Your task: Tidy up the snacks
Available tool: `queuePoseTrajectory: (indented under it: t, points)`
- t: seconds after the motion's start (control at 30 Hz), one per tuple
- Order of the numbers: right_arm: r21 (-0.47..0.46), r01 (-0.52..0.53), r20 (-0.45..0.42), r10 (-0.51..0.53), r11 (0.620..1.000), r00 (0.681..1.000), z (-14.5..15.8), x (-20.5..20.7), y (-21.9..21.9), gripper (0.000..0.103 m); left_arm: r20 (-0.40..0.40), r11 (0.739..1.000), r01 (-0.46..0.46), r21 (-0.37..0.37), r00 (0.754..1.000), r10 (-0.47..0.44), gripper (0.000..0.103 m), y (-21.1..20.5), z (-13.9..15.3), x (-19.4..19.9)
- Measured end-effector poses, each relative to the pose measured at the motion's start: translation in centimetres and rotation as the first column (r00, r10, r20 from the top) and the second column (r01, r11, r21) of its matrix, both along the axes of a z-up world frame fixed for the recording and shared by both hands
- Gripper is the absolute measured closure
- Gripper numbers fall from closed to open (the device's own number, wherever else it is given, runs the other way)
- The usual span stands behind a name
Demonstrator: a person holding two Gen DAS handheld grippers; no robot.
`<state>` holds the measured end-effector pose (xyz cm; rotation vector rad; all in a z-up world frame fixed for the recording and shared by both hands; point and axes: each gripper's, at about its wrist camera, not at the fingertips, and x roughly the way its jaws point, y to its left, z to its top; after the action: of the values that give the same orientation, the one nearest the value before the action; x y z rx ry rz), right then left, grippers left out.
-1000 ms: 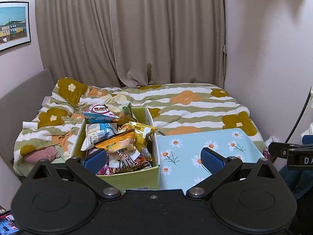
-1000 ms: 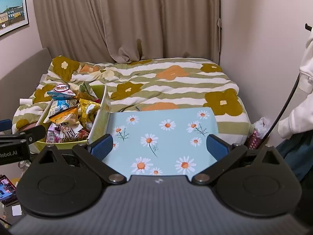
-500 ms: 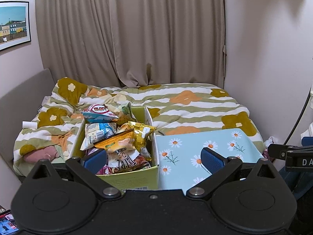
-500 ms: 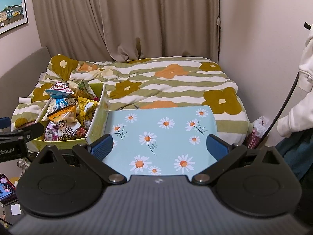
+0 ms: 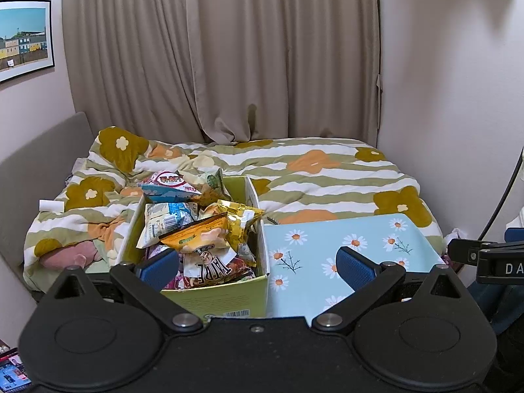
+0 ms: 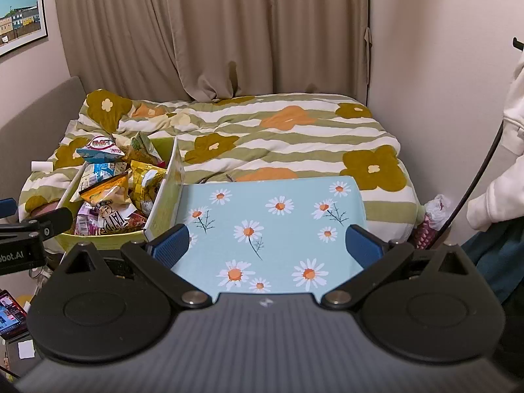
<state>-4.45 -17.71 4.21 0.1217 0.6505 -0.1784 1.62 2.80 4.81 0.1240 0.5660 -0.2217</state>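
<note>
While both tools hung spread and empty, the snack box (image 5: 213, 298) sat nearer the left one.

Heaped with snack packets (image 5: 199, 229), it lay on the bed (image 5: 327, 177) straight ahead of the left tool (image 5: 257, 263); the right tool (image 6: 267, 245) faced the daisy-print board (image 6: 278, 222) beside it.

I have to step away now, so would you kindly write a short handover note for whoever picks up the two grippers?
Left gripper: open, empty, facing the green box.
Right gripper: open, empty, facing the daisy-print board.
The box sits on the bed, heaped with snack packets; the board lies flat beside it, to its right, with nothing on it.
Done: nothing sorted yet, as far as the views show.
Left: lift packets out and sort them.
</note>
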Motion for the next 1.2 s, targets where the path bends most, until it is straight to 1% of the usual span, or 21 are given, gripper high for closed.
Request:
queuePoseTrajectory:
  t: [0.67, 0.97, 1.2]
  points:
    - [-0.001, -0.004, -0.001, 0.004, 1.000, 1.000, -0.12, 0.15, 0.19, 0.000, -0.001, 1.000, -0.002, 0.001, 1.000, 0.002, 0.000, 0.26, 0.02, 0.08]
    - [0.000, -0.004, -0.002, 0.004, 1.000, 1.000, -0.20, 0.22, 0.32, 0.000, -0.009, 1.000, -0.012, -0.002, 1.000, 0.012, 0.000, 0.48, -0.34, 0.18]
    - [0.000, -0.006, -0.002, 0.006, 1.000, 1.000, -0.27, 0.21, 0.44, 0.000, 0.007, 0.999, -0.038, 0.011, 0.999, 0.037, 0.000, 0.32, -0.30, 0.12]
